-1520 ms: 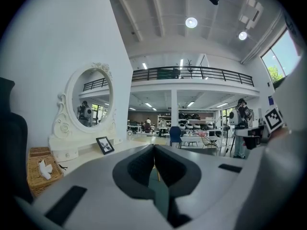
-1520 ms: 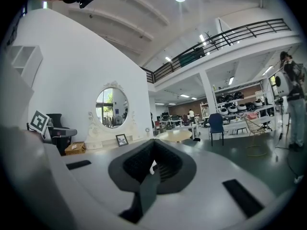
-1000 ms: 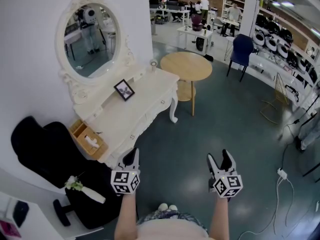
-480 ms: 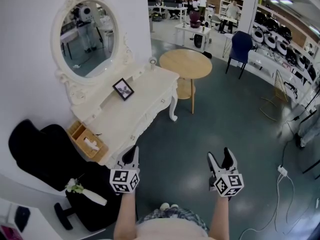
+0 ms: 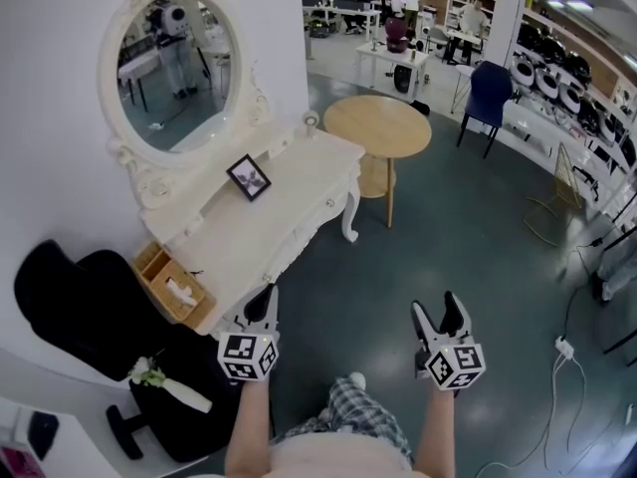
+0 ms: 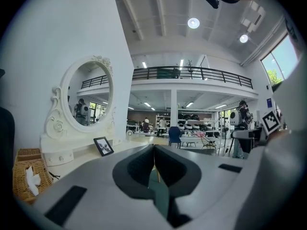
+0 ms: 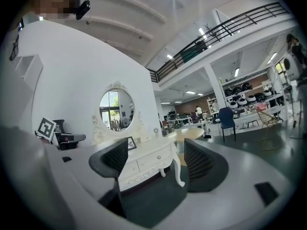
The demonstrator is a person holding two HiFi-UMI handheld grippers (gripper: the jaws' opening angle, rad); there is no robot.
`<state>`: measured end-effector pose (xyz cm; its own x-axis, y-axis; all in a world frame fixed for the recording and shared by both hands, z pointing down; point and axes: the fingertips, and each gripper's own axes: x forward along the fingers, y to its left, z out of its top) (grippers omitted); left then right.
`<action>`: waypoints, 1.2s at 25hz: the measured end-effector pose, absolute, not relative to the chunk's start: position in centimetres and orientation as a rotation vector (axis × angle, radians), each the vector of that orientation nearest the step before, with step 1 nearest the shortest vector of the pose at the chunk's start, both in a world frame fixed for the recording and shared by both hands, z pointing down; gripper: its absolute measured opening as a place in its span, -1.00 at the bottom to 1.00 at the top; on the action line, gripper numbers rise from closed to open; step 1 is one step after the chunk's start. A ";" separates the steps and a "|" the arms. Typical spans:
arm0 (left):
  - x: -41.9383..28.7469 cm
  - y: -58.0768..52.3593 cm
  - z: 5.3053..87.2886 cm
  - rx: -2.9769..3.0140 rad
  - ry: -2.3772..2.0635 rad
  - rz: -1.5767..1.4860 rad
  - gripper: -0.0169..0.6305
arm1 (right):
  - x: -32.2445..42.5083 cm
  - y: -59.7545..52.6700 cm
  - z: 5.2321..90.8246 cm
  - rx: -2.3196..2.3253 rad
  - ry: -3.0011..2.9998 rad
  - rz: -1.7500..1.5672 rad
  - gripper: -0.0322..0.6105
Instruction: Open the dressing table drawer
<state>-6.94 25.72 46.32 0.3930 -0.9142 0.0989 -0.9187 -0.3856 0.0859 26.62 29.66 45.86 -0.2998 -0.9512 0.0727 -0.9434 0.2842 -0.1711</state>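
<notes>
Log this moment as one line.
left gripper: shut, empty | right gripper: just been opening, empty | dressing table drawer: closed, untouched

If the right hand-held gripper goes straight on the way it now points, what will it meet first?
The right hand-held gripper would probably meet the dressing table's drawer front, near its curved leg; only floor lies before it. Depth is unclear.

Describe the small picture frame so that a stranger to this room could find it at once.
Find the white dressing table against the wall, under the oval mirror. On its top, below the mirror's right edge, stands a small black picture frame. It is the only dark thing there; the basket at the left end is tan.
</notes>
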 end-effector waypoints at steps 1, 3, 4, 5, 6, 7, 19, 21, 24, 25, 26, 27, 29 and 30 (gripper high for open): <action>-6.9 25.2 46.4 2.512 -1.665 0.055 -0.86 | 26.6 29.1 45.9 -1.829 2.486 -0.282 0.23; -6.8 24.2 46.7 2.508 -1.666 0.060 -0.86 | 26.6 27.8 46.3 -1.830 2.487 -0.287 0.23; -6.8 23.6 46.9 2.506 -1.667 0.061 -0.86 | 26.7 27.1 46.6 -1.829 2.487 -0.291 0.23; -6.7 23.0 47.0 2.504 -1.669 0.061 -0.86 | 26.7 26.2 46.8 -1.826 2.488 -0.294 0.23; -6.7 22.3 47.1 2.500 -1.672 0.061 -0.86 | 26.7 25.3 47.0 -1.820 2.491 -0.299 0.23; -6.8 21.7 47.3 2.495 -1.677 0.064 -0.86 | 26.6 24.5 47.3 -1.814 2.497 -0.306 0.23; -8.4 4.2 49.8 2.416 -1.810 0.095 -0.86 | 25.1 3.5 49.8 -1.642 2.574 -0.304 0.23; -9.0 0.0 49.7 2.379 -1.856 0.099 -0.86 | 23.9 -1.3 49.6 -1.572 2.624 -0.298 0.23; -9.8 -5.6 49.6 2.311 -1.912 0.100 -0.86 | 22.2 -8.7 49.4 -1.490 2.690 -0.319 0.23; -10.0 -7.3 49.5 2.293 -1.927 0.097 -0.86 | 21.5 -11.0 49.1 -1.460 2.717 -0.322 0.23; -10.2 -8.9 49.3 2.278 -1.938 0.095 -0.86 | 20.7 -13.1 48.7 -1.426 2.748 -0.315 0.23; -10.4 -10.3 49.3 2.263 -1.948 0.093 -0.86 | 19.8 -15.0 48.2 -1.389 2.779 -0.299 0.23; -10.9 -12.9 49.2 2.231 -1.972 0.086 -0.86 | 18.3 -18.4 47.3 -1.316 2.828 -0.269 0.23; -11.1 -13.9 49.1 2.217 -1.986 0.085 -0.86 | 17.5 -20.0 47.0 -1.285 2.843 -0.262 0.23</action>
